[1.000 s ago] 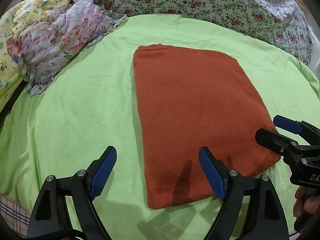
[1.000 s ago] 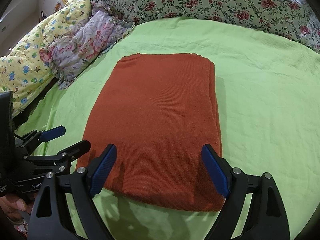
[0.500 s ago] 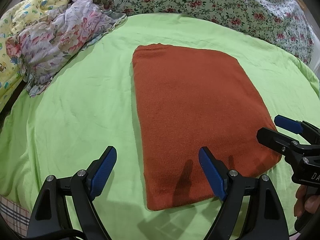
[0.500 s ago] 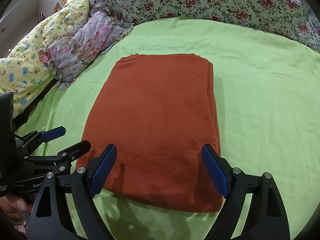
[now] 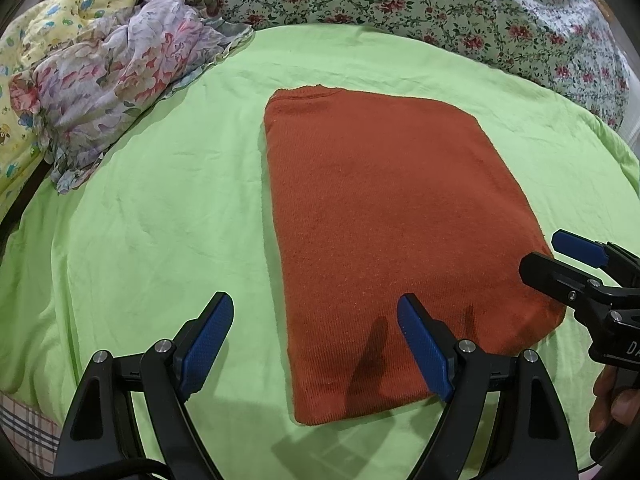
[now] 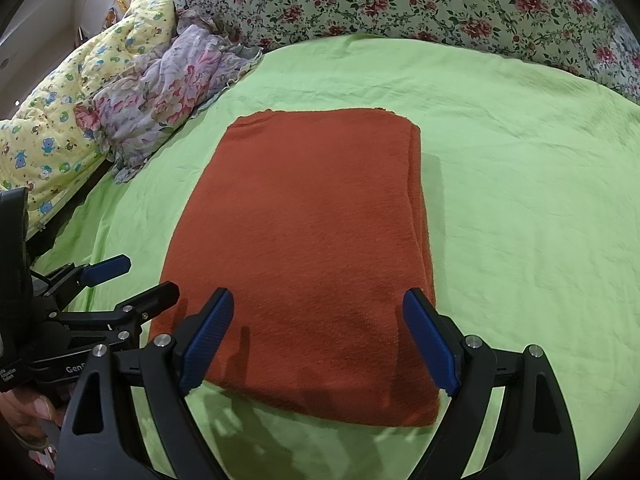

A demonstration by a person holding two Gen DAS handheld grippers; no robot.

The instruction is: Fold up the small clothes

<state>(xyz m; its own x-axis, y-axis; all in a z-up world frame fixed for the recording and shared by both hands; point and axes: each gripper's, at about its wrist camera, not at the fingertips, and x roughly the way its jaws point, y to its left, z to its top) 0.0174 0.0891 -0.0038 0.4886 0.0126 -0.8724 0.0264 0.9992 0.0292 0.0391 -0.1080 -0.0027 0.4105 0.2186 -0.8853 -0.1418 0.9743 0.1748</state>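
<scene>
A rust-orange knitted garment (image 5: 384, 216) lies folded into a flat rectangle on the green sheet; it also shows in the right wrist view (image 6: 308, 248). My left gripper (image 5: 316, 340) is open and empty, hovering over the garment's near left corner. My right gripper (image 6: 320, 340) is open and empty, just above the garment's near edge. Each gripper shows in the other's view: the right one (image 5: 560, 256) at the garment's near right corner, the left one (image 6: 124, 284) at its near left corner.
The green sheet (image 5: 140, 220) covers the bed. A crumpled floral garment (image 5: 112, 76) and a yellow printed quilt (image 6: 60, 120) lie at the far left. A floral quilt (image 5: 440, 4) runs along the far side.
Almost nothing has changed. Both grippers stay open near the garment's near edge; the views shift only slightly.
</scene>
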